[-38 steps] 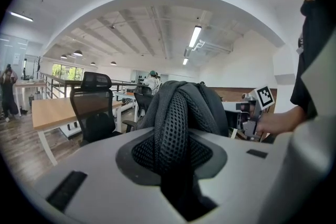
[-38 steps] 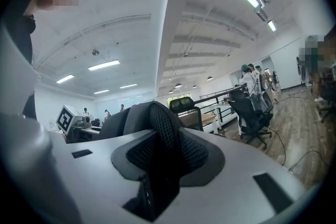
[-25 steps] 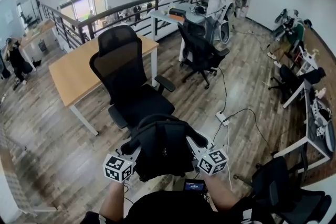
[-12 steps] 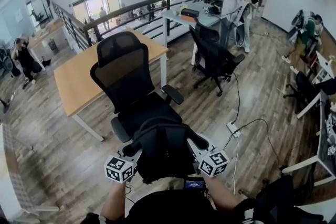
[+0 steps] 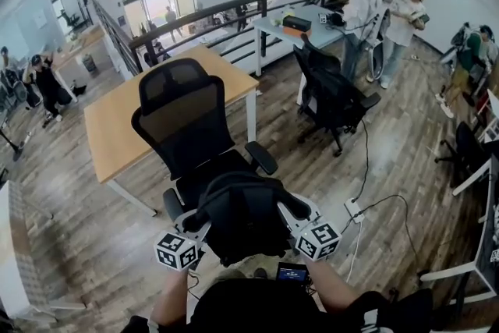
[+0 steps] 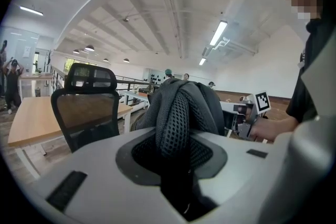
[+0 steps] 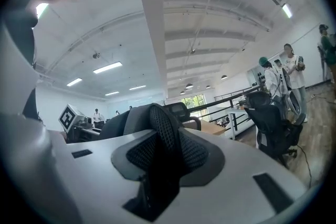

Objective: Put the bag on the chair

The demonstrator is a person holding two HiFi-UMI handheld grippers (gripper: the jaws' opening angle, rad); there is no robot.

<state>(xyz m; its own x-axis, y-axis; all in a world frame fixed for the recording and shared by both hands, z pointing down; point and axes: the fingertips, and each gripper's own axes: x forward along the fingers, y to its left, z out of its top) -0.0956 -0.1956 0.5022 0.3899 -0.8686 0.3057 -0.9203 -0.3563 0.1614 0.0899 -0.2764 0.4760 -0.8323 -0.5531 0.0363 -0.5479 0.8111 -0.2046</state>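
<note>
A black fabric backpack (image 5: 242, 224), rounded and soft-sided, with thick padded straps of open mesh, is held up at the front edge of the seat of a black office chair (image 5: 191, 125). The chair has a see-through mesh back, a curved headrest and padded armrests. In the head view the backpack overlaps the seat's front edge on the person's side; whether it rests on the seat cannot be told.

In front of the chair, on the person's left, the left gripper (image 5: 201, 214) of smooth grey plastic is seen, its jaws pinched on one looped mesh strap (image 6: 176, 113), which bulges up out of the gap between them. On the person's right, the right gripper (image 5: 295, 208) is clamped in the same way on the other mesh strap (image 7: 167, 136), a folded ridge of netting squeezed between its jaws.

Just behind the chair's back a light wooden rectangular desk (image 5: 113, 129) on white legs is seen. Under the chair a floor of brown wood planks (image 5: 78, 230) is laid.
</note>
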